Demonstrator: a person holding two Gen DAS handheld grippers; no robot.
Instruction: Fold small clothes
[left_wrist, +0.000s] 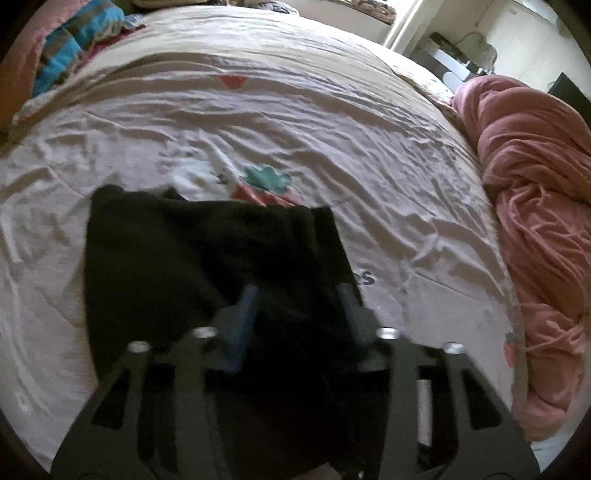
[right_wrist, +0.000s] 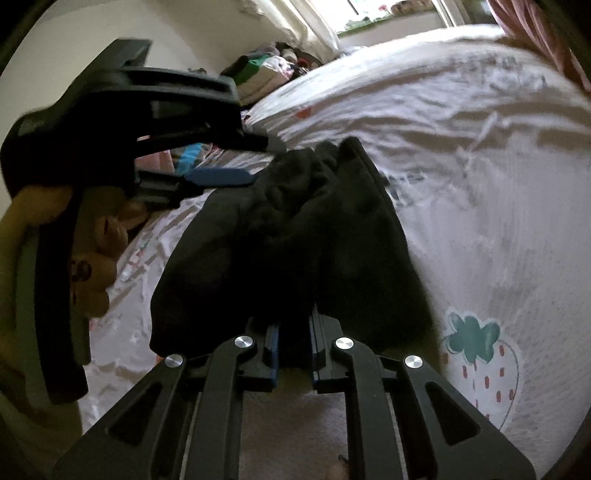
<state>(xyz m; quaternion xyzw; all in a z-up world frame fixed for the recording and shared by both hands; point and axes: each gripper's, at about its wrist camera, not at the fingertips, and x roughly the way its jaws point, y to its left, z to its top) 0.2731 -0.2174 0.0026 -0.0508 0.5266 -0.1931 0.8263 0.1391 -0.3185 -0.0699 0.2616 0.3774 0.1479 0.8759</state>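
Pinching the black garment (right_wrist: 291, 236) near its hem, the right gripper (right_wrist: 293, 343) is almost closed (to keep the fold). The left gripper (left_wrist: 297, 295) stands half open, cloth between but unpressed, on the sheet (left_wrist: 332, 147) toward 12 o'clock.

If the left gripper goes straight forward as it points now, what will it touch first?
Most likely the black garment lying right below the open left gripper; the bedsheet lies under it. Depth is unclear.

Black garment (left_wrist: 207, 254); seemingly strawberry-print sheet (left_wrist: 332, 122).
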